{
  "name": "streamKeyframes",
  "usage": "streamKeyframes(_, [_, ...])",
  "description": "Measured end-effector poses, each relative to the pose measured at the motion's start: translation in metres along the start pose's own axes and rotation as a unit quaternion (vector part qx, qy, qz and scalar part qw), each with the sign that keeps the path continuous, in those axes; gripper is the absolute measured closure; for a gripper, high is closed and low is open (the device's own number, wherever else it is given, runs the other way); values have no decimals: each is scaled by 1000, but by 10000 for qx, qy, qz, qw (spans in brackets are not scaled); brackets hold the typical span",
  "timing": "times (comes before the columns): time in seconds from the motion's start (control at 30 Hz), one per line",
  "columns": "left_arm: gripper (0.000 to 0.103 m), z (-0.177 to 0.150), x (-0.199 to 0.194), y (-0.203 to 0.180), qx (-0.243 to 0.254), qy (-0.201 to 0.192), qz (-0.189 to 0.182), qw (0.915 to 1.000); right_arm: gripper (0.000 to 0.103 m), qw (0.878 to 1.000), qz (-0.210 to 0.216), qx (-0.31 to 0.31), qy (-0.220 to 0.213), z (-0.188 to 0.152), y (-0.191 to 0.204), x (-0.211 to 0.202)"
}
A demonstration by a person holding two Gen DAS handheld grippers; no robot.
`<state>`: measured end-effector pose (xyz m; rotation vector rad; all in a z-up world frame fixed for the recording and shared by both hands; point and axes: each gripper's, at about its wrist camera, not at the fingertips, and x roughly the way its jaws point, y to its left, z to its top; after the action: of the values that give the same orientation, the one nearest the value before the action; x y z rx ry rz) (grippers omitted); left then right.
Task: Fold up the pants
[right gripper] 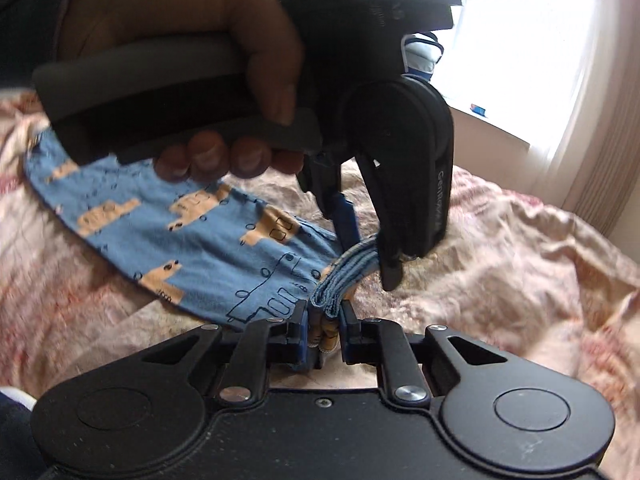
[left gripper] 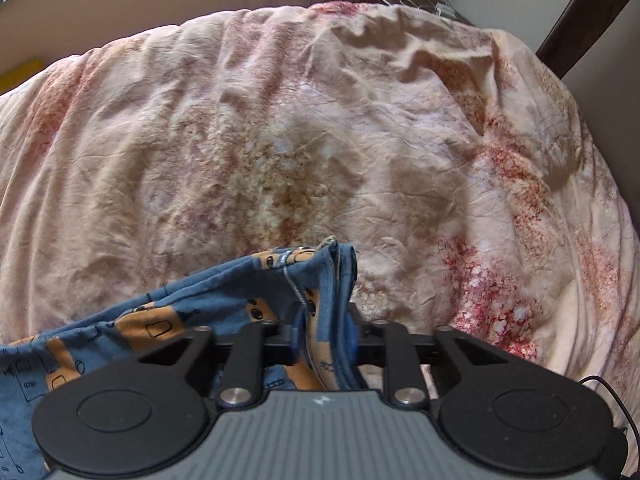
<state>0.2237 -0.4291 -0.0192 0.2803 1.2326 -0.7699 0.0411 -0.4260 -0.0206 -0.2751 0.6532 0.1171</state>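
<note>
The pants (right gripper: 168,236) are small, blue, with orange vehicle prints. They are stretched above a floral bedspread (right gripper: 500,248). My right gripper (right gripper: 325,330) is shut on a bunched edge of the pants. My left gripper (right gripper: 362,240), held in a hand, shows in the right wrist view pointing down and shut on the same bunched edge, a short way beyond. In the left wrist view the left gripper (left gripper: 325,338) is shut on the folded blue cloth (left gripper: 224,304), which trails off to the lower left.
The bed is covered by a crumpled peach and red floral bedspread (left gripper: 304,128). A dark headboard (left gripper: 576,12) and a bedside surface stand at the far right. A bright window with curtains (right gripper: 532,40) lies behind the bed.
</note>
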Motion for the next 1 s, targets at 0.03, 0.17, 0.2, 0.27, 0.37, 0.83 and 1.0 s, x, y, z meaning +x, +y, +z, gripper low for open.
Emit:
streamKeyframes(0.03, [88, -2, -4, 5, -68, -69, -72, 9999, 87, 9999, -37, -119, -11, 2, 4, -1])
streamKeyframes(0.17, [90, -10, -27, 29, -319, -366, -448, 9978, 88, 9981, -120, -600, -109, 17, 20, -6])
streamKeyframes(0.2, [90, -13, -34, 37, -401, -438, -546, 9967, 88, 9973, -95, -707, -151, 22, 25, -8])
streamKeyframes(0.27, [90, -21, -49, 57, -566, -587, -744, 9939, 88, 9954, -8, -929, -228, 34, 35, -10])
streamKeyframes(0.37, [90, -36, -70, 90, -776, -780, -849, 9903, 88, 9904, 194, -1333, -304, 53, 53, -9])
streamKeyframes(0.83, [88, -131, -47, 236, -1858, -858, -1105, 9726, 88, 9333, 828, -3480, 321, 77, 193, 60])
streamKeyframes(1.0, [86, -144, -37, 255, -1992, -1012, -1505, 9630, 88, 9388, 617, -3364, 408, 68, 211, 77])
